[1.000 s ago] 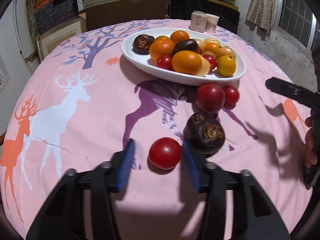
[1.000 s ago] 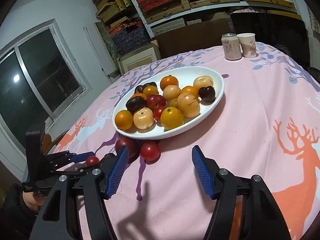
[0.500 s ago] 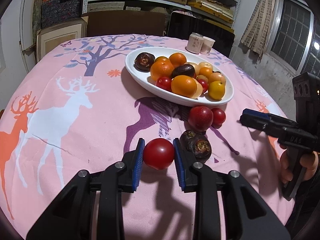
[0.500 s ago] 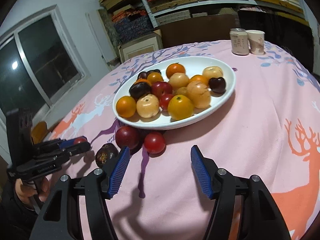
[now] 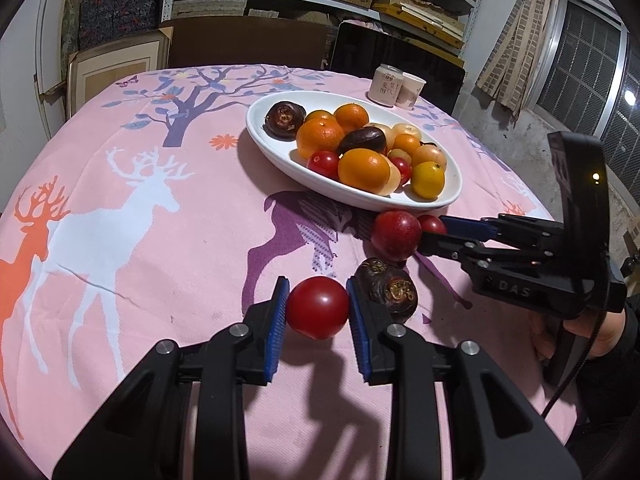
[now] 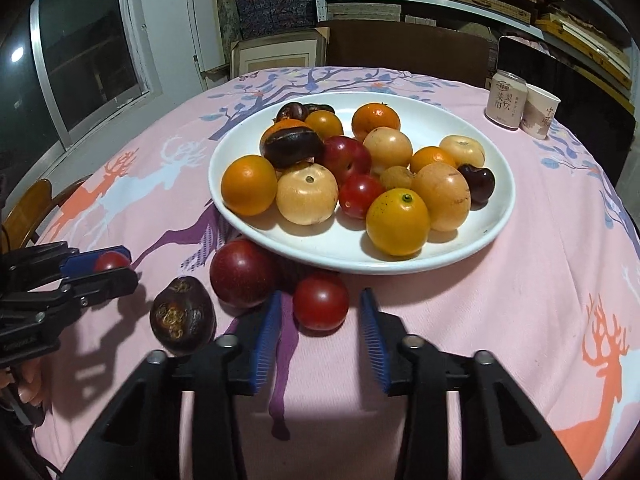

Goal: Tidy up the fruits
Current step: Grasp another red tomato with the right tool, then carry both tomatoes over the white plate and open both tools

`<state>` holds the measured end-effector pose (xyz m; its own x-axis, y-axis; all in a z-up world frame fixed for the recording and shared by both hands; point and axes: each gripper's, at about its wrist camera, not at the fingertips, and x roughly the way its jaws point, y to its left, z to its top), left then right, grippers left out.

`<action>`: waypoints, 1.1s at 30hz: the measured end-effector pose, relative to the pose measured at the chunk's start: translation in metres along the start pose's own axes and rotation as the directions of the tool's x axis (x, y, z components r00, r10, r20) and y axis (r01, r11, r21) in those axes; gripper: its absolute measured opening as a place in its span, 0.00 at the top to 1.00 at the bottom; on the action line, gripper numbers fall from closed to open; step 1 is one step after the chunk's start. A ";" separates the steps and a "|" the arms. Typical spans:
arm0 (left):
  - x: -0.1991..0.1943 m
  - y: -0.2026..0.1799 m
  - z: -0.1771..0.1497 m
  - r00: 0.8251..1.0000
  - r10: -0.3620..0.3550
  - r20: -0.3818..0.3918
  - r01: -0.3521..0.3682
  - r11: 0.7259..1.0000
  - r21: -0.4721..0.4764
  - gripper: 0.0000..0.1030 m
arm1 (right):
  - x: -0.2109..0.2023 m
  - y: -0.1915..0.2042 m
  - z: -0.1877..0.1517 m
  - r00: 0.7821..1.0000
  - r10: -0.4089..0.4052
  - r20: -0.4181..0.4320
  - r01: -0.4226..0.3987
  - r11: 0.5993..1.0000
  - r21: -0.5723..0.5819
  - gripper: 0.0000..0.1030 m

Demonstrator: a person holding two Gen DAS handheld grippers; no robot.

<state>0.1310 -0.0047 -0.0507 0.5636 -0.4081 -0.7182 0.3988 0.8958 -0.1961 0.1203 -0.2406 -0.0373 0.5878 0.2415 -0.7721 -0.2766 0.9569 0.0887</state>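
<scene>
Now left fingers (image 5: pixel 277 320) clamp one tomato (image 5: pixel 317 307); right fingers (image 6: pixel 264 336) are closing around a second tomato (image 6: pixel 320 300).

Light: bright overhead indoor light on my pink deer-print tablecloth (image 5: pixel 160 240); windows dark.
Shadows: hard dark ones under my black claws and the oval white ceramic dish (image 6: pixel 496 216).
Glare: small highlights on the glossy fruit skins (mild).
Distortion: strong fisheye bend, black corners.
Focus: sharp centre, softer at the edges.
</scene>
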 end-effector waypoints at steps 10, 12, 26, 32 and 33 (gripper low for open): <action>-0.001 0.004 0.000 1.000 -0.004 0.005 0.004 1.000 -0.023 0.72 | -0.022 -0.025 -0.016 0.996 0.076 0.044 -0.081 0.989 0.127 0.73; -0.002 0.004 0.000 1.000 -0.001 0.008 0.002 1.000 -0.024 0.72 | -0.033 -0.034 -0.022 0.994 0.082 0.069 -0.092 0.983 0.158 0.73; -0.010 -0.032 0.064 0.997 0.005 0.082 -0.012 0.997 0.075 0.72 | -0.088 -0.089 0.014 0.953 0.000 0.303 -0.084 0.961 0.263 0.73; 0.025 -0.040 0.125 0.996 0.020 0.082 -0.025 0.998 0.057 0.72 | -0.073 -0.085 0.059 0.944 -0.006 0.330 -0.068 0.975 0.211 0.73; 0.032 -0.040 0.132 0.997 0.015 0.076 -0.019 0.999 0.046 0.72 | -0.067 -0.084 0.066 0.947 -0.008 0.322 -0.062 0.976 0.207 0.73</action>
<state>0.2287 -0.0768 0.0223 0.6226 -0.4067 -0.6685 0.4210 0.8942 -0.1520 0.1546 -0.3262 0.0484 0.8037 0.2733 -0.5286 -0.1497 0.9526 0.2649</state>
